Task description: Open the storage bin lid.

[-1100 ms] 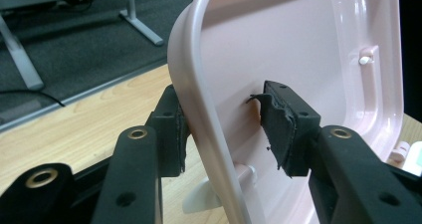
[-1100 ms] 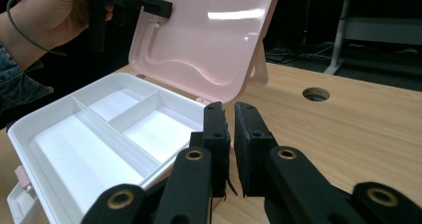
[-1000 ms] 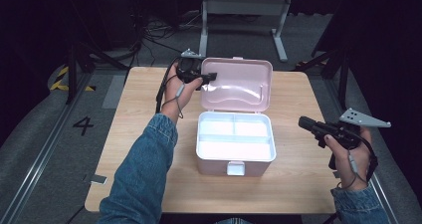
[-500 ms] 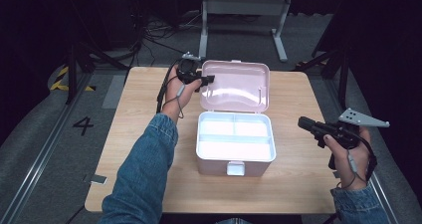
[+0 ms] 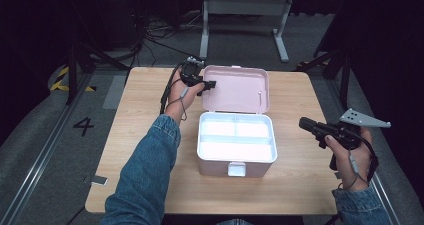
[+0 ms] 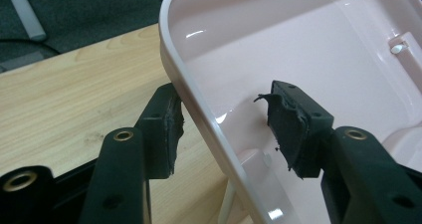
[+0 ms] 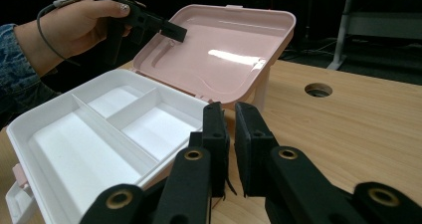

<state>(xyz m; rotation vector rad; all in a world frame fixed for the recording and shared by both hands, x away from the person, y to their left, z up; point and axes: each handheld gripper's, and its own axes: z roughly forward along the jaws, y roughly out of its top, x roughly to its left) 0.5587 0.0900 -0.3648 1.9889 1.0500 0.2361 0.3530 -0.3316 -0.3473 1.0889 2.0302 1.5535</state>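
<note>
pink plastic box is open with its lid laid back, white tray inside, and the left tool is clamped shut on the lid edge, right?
Not quite. In the left gripper view the left tool is open, its jaws straddling the pink plastic lid edge without gripping. The rest holds.

Dim room all around, light falling on the pale wooden table [image 5: 150, 150]. Grey floor [image 5: 45, 150] shows a painted 4 [image 5: 83, 126], yellow-black hazard tape [image 5: 61, 79], tangled cables [image 5: 150, 32], and a grey metal stand [image 5: 245, 7] beyond.

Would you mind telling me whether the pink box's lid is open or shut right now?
Open. The lid is swung back past upright behind the white tray, whose compartments look empty. The left tool straddles the lid's rim, jaws apart.
</note>
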